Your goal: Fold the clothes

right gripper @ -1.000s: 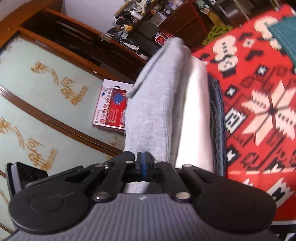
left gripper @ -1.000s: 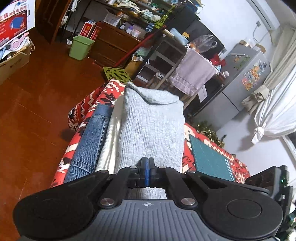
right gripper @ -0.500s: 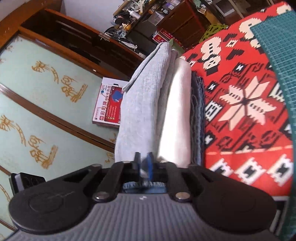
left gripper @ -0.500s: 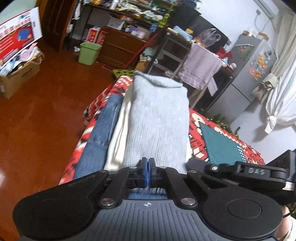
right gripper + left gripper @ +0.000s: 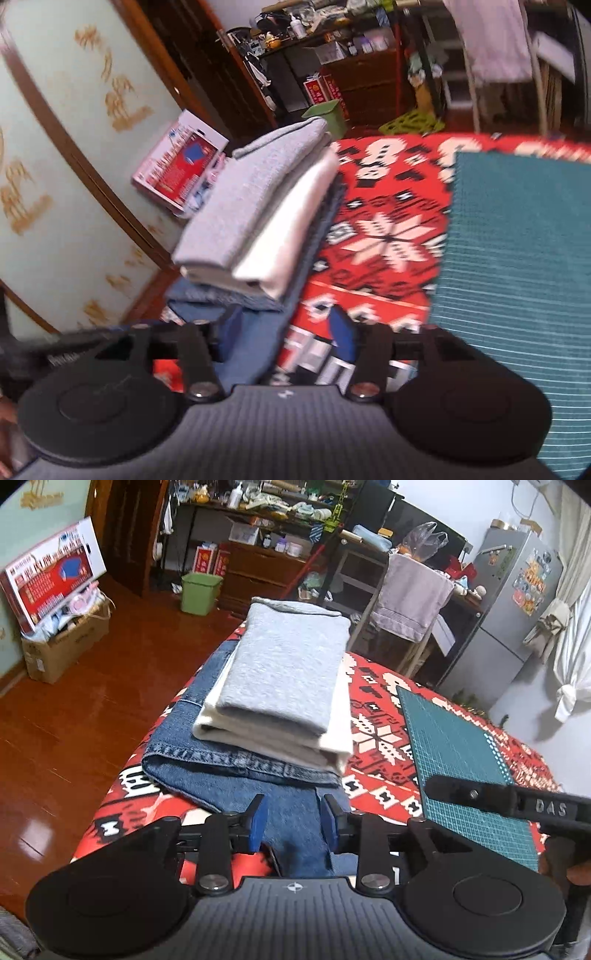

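Laundry sits stacked at the left edge of a bed draped in a red patterned blanket: a folded grey sweater on top, a folded cream garment beneath it, and folded blue jeans at the bottom, their near end reaching toward the camera. The left gripper hovers just short of the pile with its blue-padded fingers spread and nothing between them but the denim below. The right gripper is likewise parted and empty, poised beside the jeans' near edge, though motion blur in the right wrist view makes it hard to say whether a pad touches the cloth. A green cutting mat lies on the blanket to the right of the stack, well apart from it. Judging by the squared edges and the neat layering, the folding of these three pieces looks finished and the pile set down; no loose garment awaiting folding shows in either view, so what remains, if anything, lies outside the frames.
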Demonstrator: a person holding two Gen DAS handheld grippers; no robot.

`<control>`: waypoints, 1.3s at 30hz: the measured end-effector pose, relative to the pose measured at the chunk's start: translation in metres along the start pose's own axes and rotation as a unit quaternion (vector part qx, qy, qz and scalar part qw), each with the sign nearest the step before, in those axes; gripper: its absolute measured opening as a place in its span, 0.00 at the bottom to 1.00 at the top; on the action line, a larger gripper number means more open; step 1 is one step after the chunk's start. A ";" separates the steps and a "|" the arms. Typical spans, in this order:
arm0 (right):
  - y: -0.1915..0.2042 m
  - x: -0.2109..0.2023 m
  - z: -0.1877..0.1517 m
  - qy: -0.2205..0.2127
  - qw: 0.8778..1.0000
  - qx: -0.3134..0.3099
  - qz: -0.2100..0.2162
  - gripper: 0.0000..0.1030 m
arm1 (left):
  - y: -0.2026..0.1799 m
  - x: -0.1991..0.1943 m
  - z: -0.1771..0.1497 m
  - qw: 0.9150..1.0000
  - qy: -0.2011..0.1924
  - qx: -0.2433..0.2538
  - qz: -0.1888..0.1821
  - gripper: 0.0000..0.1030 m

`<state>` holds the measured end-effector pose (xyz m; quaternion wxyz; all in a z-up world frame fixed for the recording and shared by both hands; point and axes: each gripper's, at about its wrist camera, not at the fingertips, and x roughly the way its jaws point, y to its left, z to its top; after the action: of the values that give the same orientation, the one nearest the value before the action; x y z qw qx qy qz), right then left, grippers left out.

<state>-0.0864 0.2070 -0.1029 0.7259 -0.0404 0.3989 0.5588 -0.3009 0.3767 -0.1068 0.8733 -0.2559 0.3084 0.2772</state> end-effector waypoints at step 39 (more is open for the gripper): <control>0.092 -0.134 -0.010 0.010 0.976 -0.131 -0.176 1.00 | -0.086 -0.112 -0.004 0.991 -0.025 0.011 0.128 0.82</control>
<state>-0.1768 0.1315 0.0094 0.7971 -0.2104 0.3161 0.4695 -0.3206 0.2760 -0.0097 0.8409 -0.1974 0.3200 0.3893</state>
